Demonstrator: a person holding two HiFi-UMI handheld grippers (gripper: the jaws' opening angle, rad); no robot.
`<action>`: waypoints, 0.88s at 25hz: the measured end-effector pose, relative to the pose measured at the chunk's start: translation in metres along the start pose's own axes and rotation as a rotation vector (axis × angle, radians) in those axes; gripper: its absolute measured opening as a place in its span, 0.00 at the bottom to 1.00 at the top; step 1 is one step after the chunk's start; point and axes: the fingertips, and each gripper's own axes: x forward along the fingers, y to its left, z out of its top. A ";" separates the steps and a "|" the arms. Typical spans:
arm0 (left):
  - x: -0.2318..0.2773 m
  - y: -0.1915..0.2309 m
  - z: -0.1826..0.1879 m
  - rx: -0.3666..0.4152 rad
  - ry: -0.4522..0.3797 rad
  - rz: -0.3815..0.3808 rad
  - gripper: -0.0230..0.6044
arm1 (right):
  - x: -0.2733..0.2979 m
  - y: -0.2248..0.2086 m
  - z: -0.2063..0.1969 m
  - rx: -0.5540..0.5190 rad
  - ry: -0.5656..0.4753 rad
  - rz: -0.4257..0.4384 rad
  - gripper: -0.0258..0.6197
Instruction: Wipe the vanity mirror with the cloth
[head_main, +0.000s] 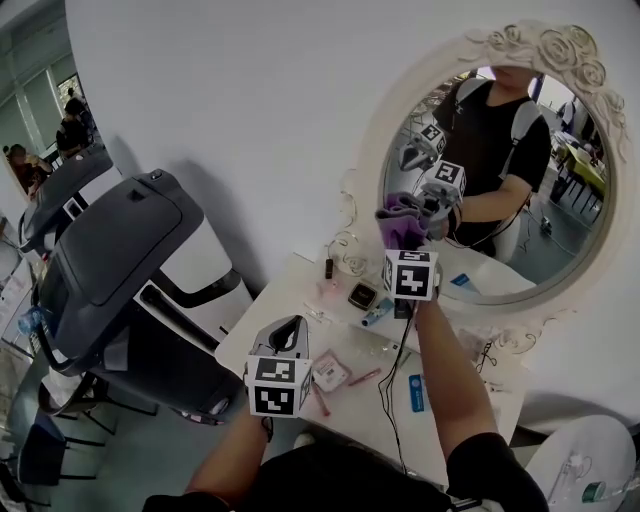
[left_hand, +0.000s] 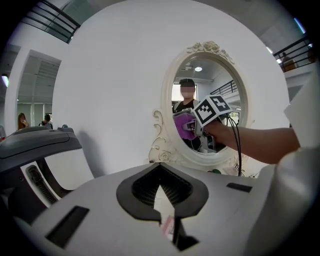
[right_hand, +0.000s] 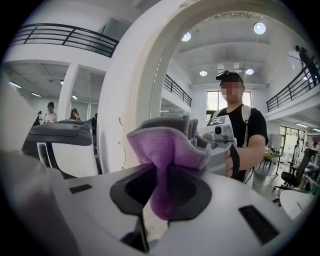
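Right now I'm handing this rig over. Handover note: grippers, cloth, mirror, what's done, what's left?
Right gripper: shut on the purple cloth, raised at the lower left of the vanity mirror. The cloth is at the glass or just short of it; contact can't be confirmed.
Left gripper: jaws slightly apart, nothing in them, held low over the vanity table.
Done: cloth picked up and brought to the mirror. How much has been wiped can't be told.
Left: wipe across the glass.
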 end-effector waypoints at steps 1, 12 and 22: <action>-0.001 0.003 -0.001 -0.006 -0.001 0.004 0.03 | 0.003 0.003 0.000 -0.005 0.001 0.000 0.15; -0.010 0.002 0.005 -0.019 -0.025 0.001 0.03 | -0.010 0.014 0.002 -0.011 -0.022 0.045 0.15; 0.009 -0.039 0.019 -0.007 -0.062 -0.099 0.03 | -0.103 0.002 -0.029 -0.042 -0.149 0.026 0.15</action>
